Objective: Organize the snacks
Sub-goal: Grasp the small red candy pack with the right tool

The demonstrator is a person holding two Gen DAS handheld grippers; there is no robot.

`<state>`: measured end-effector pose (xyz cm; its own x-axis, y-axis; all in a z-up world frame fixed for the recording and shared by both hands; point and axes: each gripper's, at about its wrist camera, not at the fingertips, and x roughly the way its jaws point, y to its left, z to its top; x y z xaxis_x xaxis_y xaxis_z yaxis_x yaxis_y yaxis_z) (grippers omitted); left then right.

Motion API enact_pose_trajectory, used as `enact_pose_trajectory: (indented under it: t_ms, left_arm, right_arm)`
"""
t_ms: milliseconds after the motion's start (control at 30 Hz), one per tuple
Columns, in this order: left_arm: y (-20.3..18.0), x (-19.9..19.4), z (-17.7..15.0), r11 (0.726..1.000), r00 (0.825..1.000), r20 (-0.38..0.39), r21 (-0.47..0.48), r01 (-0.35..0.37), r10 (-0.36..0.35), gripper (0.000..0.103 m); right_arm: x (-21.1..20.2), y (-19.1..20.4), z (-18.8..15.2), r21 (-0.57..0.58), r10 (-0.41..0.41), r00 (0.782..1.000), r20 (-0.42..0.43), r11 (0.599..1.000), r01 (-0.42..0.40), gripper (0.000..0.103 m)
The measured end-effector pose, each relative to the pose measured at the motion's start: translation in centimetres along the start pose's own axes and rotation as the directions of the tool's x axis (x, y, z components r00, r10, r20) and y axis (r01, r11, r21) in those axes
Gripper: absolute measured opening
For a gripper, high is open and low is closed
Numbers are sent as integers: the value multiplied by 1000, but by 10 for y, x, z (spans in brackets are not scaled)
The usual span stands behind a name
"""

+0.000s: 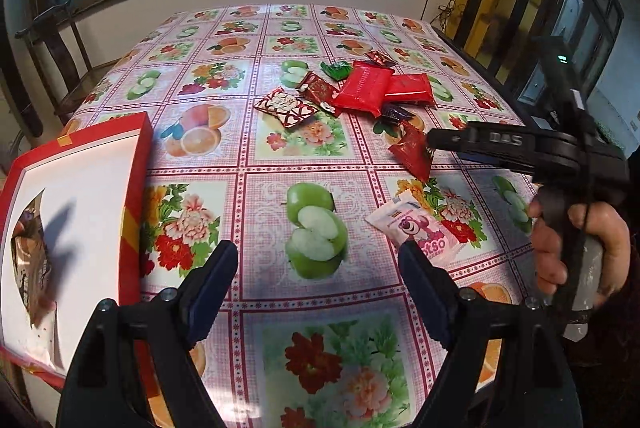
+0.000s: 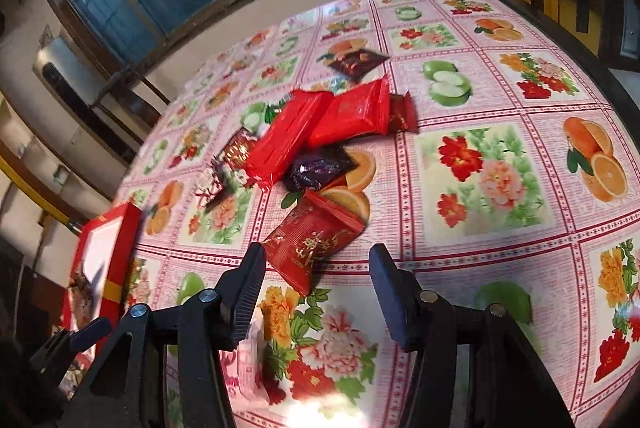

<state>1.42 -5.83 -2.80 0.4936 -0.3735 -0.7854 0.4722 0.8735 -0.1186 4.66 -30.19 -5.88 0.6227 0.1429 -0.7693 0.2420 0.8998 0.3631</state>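
My left gripper (image 1: pixel 316 256) hangs open over the flowered tablecloth (image 1: pixel 248 155), nothing between its fingers. A pink Lotso packet (image 1: pixel 416 232) lies just beside its right fingertip. A hand (image 1: pixel 576 248) holds my right gripper (image 1: pixel 430 143) at the right, its tip at a red packet (image 1: pixel 412 151). In the right wrist view the right gripper (image 2: pixel 318 260) is open, and the red packet with gold writing (image 2: pixel 312 244) lies flat with its near corner between the fingertips, unpressed. Beyond lies a pile of snacks (image 2: pixel 296 135): two large red packs, a dark purple packet (image 2: pixel 320 167) and smaller ones.
A red box with a white inside (image 1: pixel 84 187) stands at the table's left edge, holding a brown packet (image 1: pixel 32 256); the same box (image 2: pixel 108 248) shows in the right wrist view. A dark chair (image 1: pixel 52 55) stands past the left side. Windows line the far wall.
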Motion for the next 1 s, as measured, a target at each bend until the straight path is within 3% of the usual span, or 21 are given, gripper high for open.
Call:
enact_pose_trajectory:
  t_ms: [100, 167, 233, 300, 400, 533, 633, 800, 1000]
  left_arm:
    - [6, -11, -6, 1000, 1000, 13, -26, -12, 13, 82]
    - [8, -15, -9, 999, 999, 18, -33, -33, 34, 82]
    - [7, -18, -12, 999, 999, 19, -29, -36, 37, 82]
    - [5, -20, -12, 999, 999, 18, -31, -32, 33, 82]
    - [-6, -20, -13, 999, 1000, 17, -25, -20, 21, 82]
    - [-32, -10, -13, 1000, 1000, -2, -14, -19, 19, 82]
    - [-54, 3, -11, 998, 998, -9, -36, -58, 58, 83]
    - [-78, 30, -6, 983, 991, -47, -127, -129, 124, 85]
    - [-83, 60, -2, 960, 973, -140, -189, -207, 182, 85]
  right_arm:
    - [34, 20, 6, -7, -157, 985, -68, 988, 157, 57]
    - [43, 27, 7, -8, -220, 974, -50, 975, 220, 55]
    - [46, 32, 7, -41, -304, 952, -31, 952, 302, 29]
    - [44, 30, 5, -91, -351, 936, -21, 933, 347, 11]
    - [31, 8, 4, -109, -317, 948, -34, 944, 312, 4]
    - [-5, -44, -4, -42, -221, 974, -46, 975, 219, 4]
    - [-48, -81, -22, -4, -128, 992, 11, 992, 128, 4]
    - [-99, -118, -58, 20, -89, 987, 134, 996, 87, 4]
    - [-105, -124, -68, 20, -44, 984, 174, 999, 41, 4]
